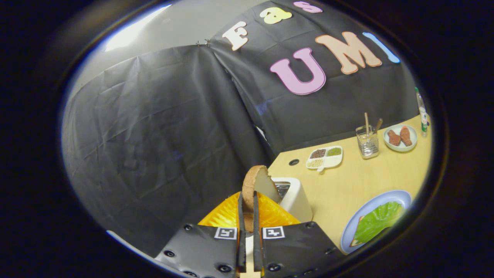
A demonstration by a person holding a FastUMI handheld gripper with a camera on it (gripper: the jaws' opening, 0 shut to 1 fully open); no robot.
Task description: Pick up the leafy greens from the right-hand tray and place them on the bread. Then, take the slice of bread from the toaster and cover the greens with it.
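My gripper (248,200) is shut on a slice of bread (257,183), held upright between the two fingers with its brown crust edge toward me. The slice is lifted above the white toaster (295,200), which stands just ahead of the fingers and slightly right. To the right on the wooden table lies a blue plate (401,197) carrying a bread slice covered by leafy greens (376,223).
An orange tray (227,214) lies beneath the fingers, left of the toaster. Farther back on the table stand a white divided dish of seeds (325,157), a clear holder with sticks (367,143), a small plate with brown pieces (400,137) and a bottle (423,114).
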